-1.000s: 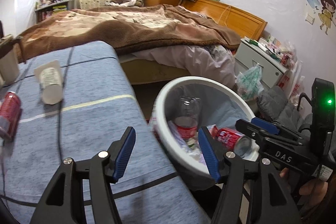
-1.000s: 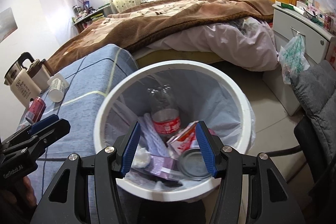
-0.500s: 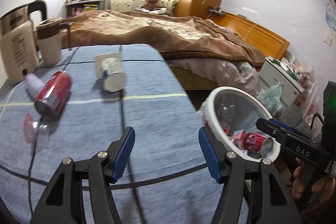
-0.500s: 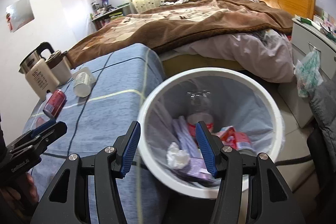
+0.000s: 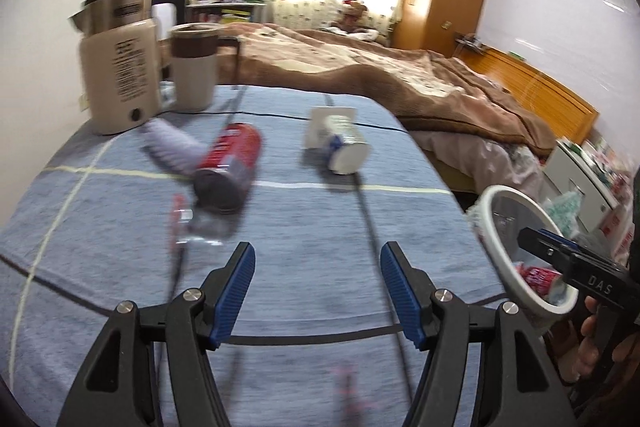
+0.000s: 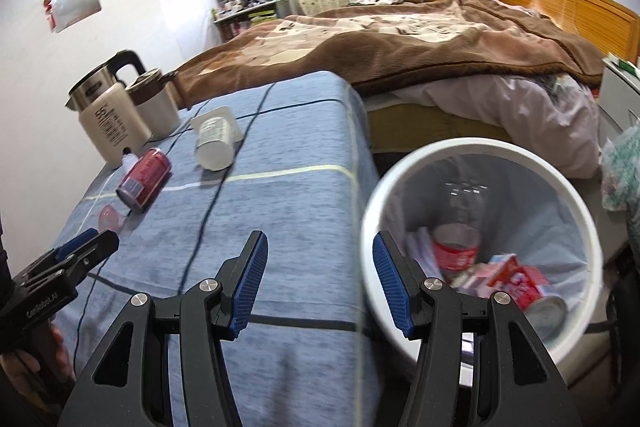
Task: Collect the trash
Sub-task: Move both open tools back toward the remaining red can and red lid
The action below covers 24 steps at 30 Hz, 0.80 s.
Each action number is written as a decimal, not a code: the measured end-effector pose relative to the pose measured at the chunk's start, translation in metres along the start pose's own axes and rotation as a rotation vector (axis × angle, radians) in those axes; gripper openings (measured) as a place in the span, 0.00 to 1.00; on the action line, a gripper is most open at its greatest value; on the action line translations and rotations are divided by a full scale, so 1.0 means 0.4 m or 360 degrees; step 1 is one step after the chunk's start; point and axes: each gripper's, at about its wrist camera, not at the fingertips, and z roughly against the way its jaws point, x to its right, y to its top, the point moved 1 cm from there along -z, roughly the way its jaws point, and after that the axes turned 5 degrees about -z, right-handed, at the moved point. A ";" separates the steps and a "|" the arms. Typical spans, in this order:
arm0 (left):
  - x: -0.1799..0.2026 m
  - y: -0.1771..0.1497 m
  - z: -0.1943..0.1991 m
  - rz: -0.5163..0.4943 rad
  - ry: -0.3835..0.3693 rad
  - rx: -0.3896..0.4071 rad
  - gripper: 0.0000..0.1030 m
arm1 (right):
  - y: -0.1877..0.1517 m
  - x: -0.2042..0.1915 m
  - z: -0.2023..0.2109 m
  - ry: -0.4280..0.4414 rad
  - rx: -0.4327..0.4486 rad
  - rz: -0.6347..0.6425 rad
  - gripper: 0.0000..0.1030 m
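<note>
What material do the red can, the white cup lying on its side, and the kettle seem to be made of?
Red can: probably thin metal, glossy print, with a dull grey round end.
White cup: likely matte plastic or paper with a printed label; the blur leaves it open.
Kettle: shiny steel top, cream matte body, probably plastic, and a black handle.

Colours here: the surface (image 6: 304,163) wears a blue-grey cloth with a loose grid of dark and pale yellow lines. On it lies a red can (image 6: 145,177) with a dark end, a white cup (image 6: 215,143) with a blue-and-white label, and a pinkish clear bit (image 6: 109,218) near the can. The kettle (image 5: 120,67) is cream with black print, a steel top and a black handle; the mug (image 5: 195,69) beside it is cream with a brown band. The bin (image 6: 576,211) is white with a pale liner, red-labelled trash inside. Both grippers are black with ribbed blue pads (image 5: 236,291). The bed blanket (image 6: 400,43) is brown with beige patches.
</note>
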 end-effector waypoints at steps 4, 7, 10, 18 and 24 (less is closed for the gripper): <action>-0.061 -0.008 0.004 0.0044 0.0065 -0.0008 0.66 | 0.003 -0.051 -0.025 0.0044 -0.0024 0.0048 0.54; -0.096 -0.011 0.009 0.0066 0.0103 -0.0006 0.66 | 0.010 -0.092 -0.044 0.0073 -0.0032 0.0091 0.54; -0.126 -0.012 0.007 0.0074 0.0132 -0.0019 0.68 | 0.018 -0.133 -0.065 0.0109 -0.0046 0.0126 0.54; -0.167 -0.009 -0.037 0.0064 0.0177 -0.0097 0.71 | 0.036 -0.218 -0.120 0.0157 -0.0086 0.0209 0.54; -0.174 -0.001 -0.074 0.0050 0.0167 -0.0123 0.71 | 0.060 -0.246 -0.166 0.0154 -0.0119 0.0223 0.54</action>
